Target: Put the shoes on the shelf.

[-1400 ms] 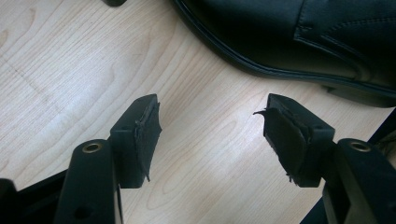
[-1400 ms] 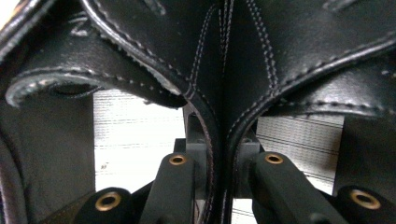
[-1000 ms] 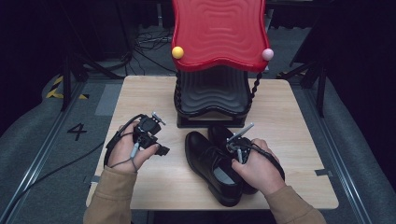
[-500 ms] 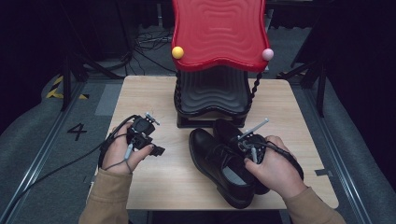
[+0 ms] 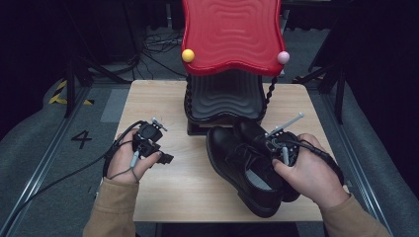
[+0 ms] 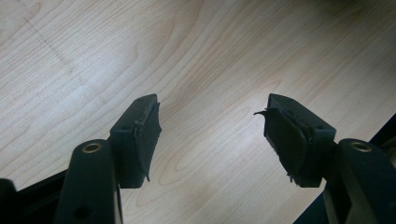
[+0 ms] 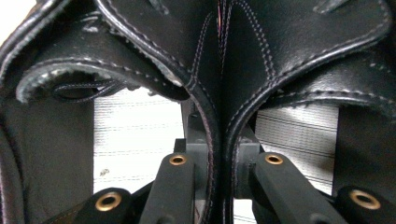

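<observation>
Two black leather lace-up shoes (image 5: pixel 240 163) hang side by side over the right half of the wooden table (image 5: pixel 197 190). My right gripper (image 5: pixel 268 147) is shut on them, pinching the two inner side walls (image 7: pixel 219 84) together between its pads, one pad inside each shoe. In the right gripper view the gripper (image 7: pixel 219 172) looks along both shoes' grey insoles. My left gripper (image 5: pixel 165 158) hovers over the table's left half, left of the shoes. Its jaws are open with only bare wood between them (image 6: pixel 212 135).
A shoe rack with a red wavy top shelf (image 5: pixel 230 34) and a black wavy lower shelf (image 5: pixel 225 96) stands at the table's back middle, just behind the shoes. Cables trail off the left edge. Dark floor surrounds the table.
My right hand has lifted the pair of shoes and carried them a little to the right. The left hand has drifted slightly left and stays open.
</observation>
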`<state>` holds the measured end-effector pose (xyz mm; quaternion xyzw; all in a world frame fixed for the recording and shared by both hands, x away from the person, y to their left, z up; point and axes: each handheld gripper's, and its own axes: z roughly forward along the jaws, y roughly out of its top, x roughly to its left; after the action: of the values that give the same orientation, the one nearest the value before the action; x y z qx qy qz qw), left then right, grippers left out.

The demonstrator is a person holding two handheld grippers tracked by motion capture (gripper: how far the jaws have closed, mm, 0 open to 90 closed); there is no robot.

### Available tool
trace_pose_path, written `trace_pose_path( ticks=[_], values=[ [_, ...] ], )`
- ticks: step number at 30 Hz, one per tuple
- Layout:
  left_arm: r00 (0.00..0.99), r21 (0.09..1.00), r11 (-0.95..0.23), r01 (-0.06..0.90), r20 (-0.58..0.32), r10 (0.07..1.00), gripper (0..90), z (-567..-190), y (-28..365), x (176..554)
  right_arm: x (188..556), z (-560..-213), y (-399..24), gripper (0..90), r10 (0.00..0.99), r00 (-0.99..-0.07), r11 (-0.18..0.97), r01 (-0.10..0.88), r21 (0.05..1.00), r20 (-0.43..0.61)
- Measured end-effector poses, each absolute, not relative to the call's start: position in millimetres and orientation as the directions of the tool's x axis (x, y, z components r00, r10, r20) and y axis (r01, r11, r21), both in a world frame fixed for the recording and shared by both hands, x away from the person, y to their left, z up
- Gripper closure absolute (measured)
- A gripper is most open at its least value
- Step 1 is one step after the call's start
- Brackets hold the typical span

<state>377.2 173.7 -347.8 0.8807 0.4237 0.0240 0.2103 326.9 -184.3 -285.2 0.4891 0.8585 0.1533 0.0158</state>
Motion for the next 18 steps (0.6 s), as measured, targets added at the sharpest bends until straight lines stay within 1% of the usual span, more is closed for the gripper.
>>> trace_pose_path(
  ticks=[18],
  values=[
    [0.616,0.390,-0.528,0.754,-0.143,0.774,36.7,-348.7,184.7,370.6,333.1,-233.3,-183.0,81.8,0.828,-0.550,0.498,0.810,0.309,0.109]
  ],
)
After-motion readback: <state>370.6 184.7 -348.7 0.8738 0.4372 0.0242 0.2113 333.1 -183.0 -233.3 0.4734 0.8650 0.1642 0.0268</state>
